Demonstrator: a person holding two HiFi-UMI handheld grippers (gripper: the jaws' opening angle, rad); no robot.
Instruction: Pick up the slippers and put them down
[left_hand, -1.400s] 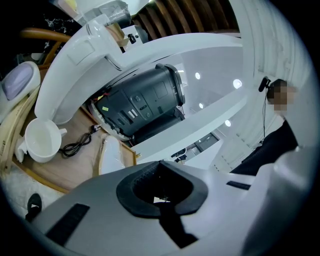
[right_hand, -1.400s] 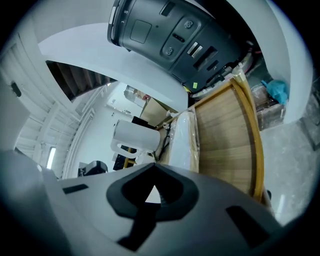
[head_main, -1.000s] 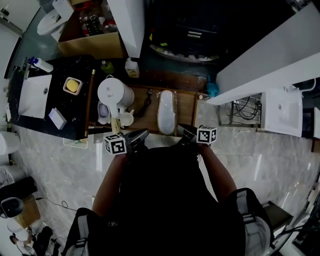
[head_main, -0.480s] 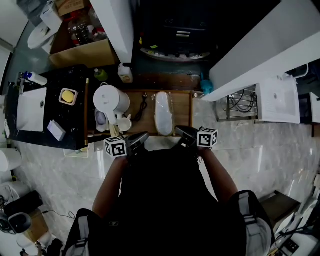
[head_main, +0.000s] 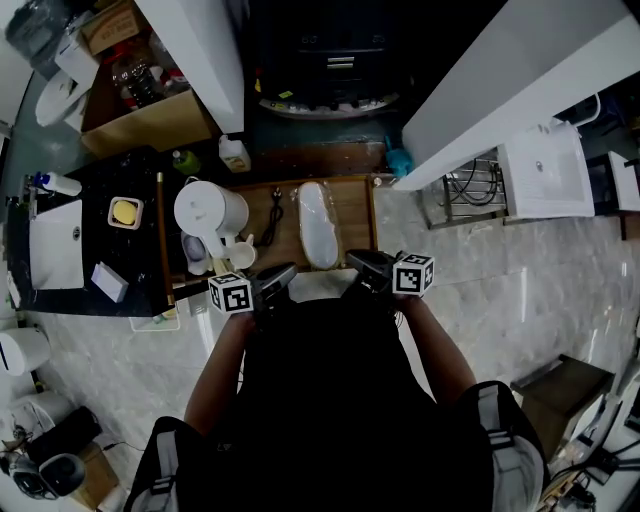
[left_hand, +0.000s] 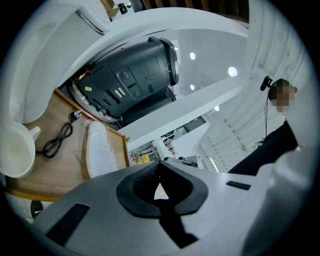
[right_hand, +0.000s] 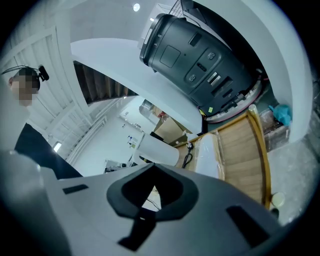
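Note:
The slippers (head_main: 316, 225) are a white pair wrapped in clear plastic, lying lengthwise on a wooden tray (head_main: 355, 215). They also show in the left gripper view (left_hand: 102, 150) and the right gripper view (right_hand: 207, 155). My left gripper (head_main: 285, 272) is held at the tray's near edge, left of the slippers, its jaws together on nothing (left_hand: 160, 162). My right gripper (head_main: 352, 260) sits at the near edge on the slippers' right, also shut and empty (right_hand: 152, 167). Neither touches the slippers.
A white kettle (head_main: 208, 208), a white cup (head_main: 240, 255) and a black cable (head_main: 275, 208) sit at the tray's left end. A dark counter with a white basin (head_main: 55, 245) lies further left. A dark grey appliance (left_hand: 135, 80) stands behind the tray, and a wire rack (head_main: 465, 185) to the right.
The tray, slippers and counter have slid slightly left in the head view. Both grippers stay shut close to my body at the tray's near edge.

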